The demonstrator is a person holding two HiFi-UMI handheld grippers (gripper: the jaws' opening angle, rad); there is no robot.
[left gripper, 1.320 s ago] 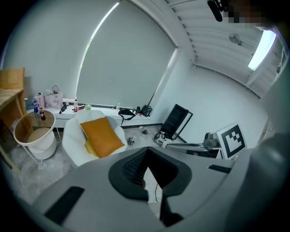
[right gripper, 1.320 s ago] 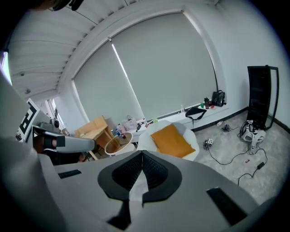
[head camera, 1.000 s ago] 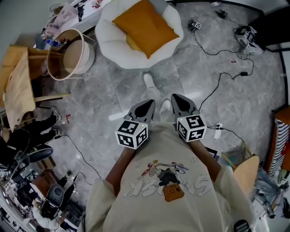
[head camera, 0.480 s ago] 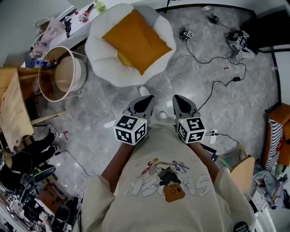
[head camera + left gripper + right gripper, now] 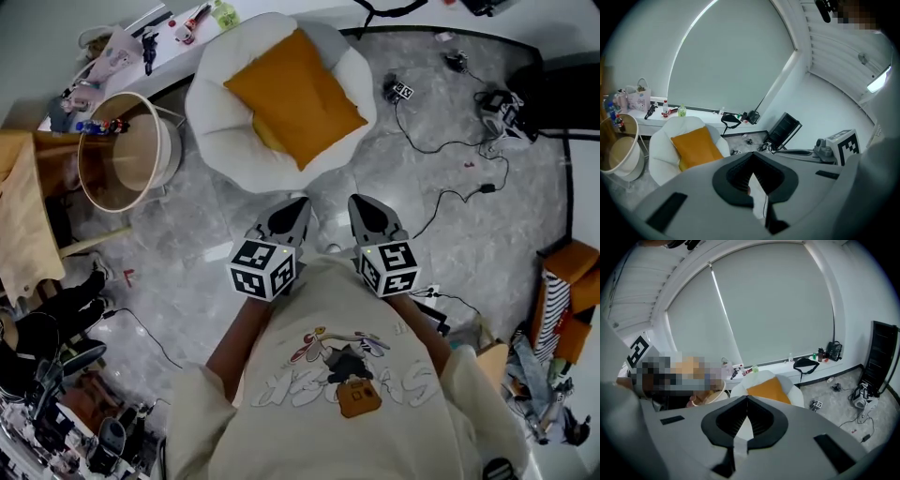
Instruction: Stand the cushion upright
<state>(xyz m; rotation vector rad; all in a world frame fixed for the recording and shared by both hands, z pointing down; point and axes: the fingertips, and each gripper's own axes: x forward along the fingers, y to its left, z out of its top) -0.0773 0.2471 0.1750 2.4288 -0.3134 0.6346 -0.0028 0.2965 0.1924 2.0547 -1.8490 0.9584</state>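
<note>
- Left tongs (image 5: 292,210) and right tongs (image 5: 364,208): both fully closed and empty, side by side in front of the chest, well short of the chair. Risk: if the jaws arrive closed, the tips push the fabric away instead of gripping it. Open them before contact.
- Cable (image 5: 441,199): lies loose on the floor to the right of the approach path. Risk: a foot snags it and the reach is jolted.
- Bin (image 5: 127,155): stands just beside the chair on the left. Risk: a wide swing of the left tongs knocks it.
- Chair (image 5: 214,112): round, white and padded, with a dished seat. Risk: the soft seat lets the cushion's lower edge sink or slide. The cushion then topples forward unless it leans on the back padding.
- Cushion (image 5: 295,94): orange, lying cornerwise on the chair seat, not upright. Its exact tilt cannot be read. Something yellow shows under its near-left edge. Risks: a grip on one corner lets the soft body fold and sag, and a deep grip also catches the yellow item.
- Ledge (image 5: 246,7): carries small items behind the chair. Risk: an over-push sends the cushion over the chair back.
</note>
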